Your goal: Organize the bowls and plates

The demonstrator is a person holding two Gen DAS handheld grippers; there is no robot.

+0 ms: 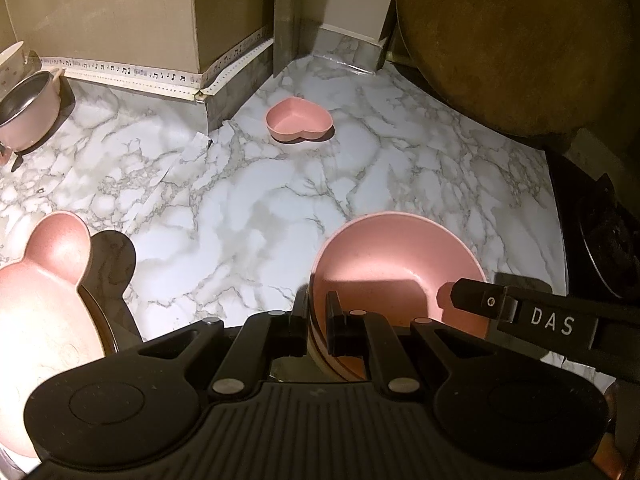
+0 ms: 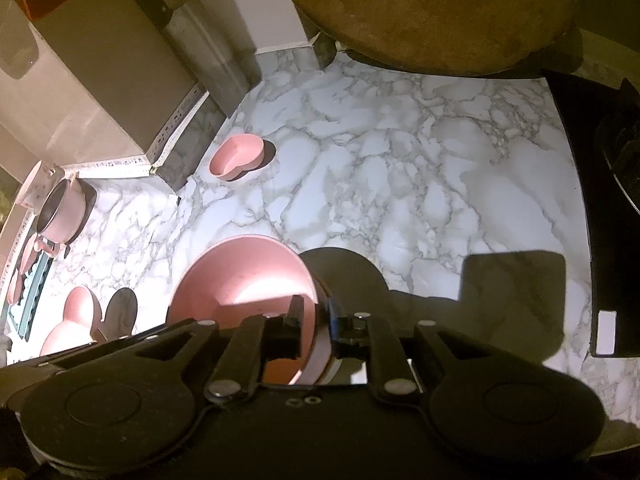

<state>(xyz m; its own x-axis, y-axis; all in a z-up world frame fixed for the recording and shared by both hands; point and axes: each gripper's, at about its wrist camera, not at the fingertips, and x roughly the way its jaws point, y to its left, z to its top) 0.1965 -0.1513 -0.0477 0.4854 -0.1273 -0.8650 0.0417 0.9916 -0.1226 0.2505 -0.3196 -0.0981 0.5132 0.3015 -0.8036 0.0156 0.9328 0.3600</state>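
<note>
Holding 1 round pink bowl (image 1: 394, 264) between 2 grippers above the marble countertop (image 1: 248, 208); left gripper (image 1: 318, 322) clamped on the bowl's left rim, 1 finger outside the wall, 1 inside; right gripper (image 2: 316, 322) straddling the opposite rim, inner finger (image 2: 294, 320) within the bowl, outer finger on the far side of the wall; pads of the right gripper close to the rim, contact not clear enough to tell; same gripper's arm, lettered DAS, seen reaching in at the right of the left wrist view.

Bowl tilted, interior facing the cameras, lit across its middle; shadow cast on the marble behind it in the right wrist view.

Other items catalogued: 1 heart-shaped pink bowl (image 1: 300, 119) resting alone on the counter near the back corner, well apart from the held bowl; 1 bear-shaped pink plate (image 1: 44, 280) at the left edge, near the left gripper; 1 pink pot (image 1: 30, 114) with metal interior at far left beside the wall; 1 large round wooden board (image 1: 512, 40) leaning at the upper right; 1 cleaver (image 2: 188, 36) hanging against the wall box; dark stove surface (image 2: 612, 200) along the right side.
</note>
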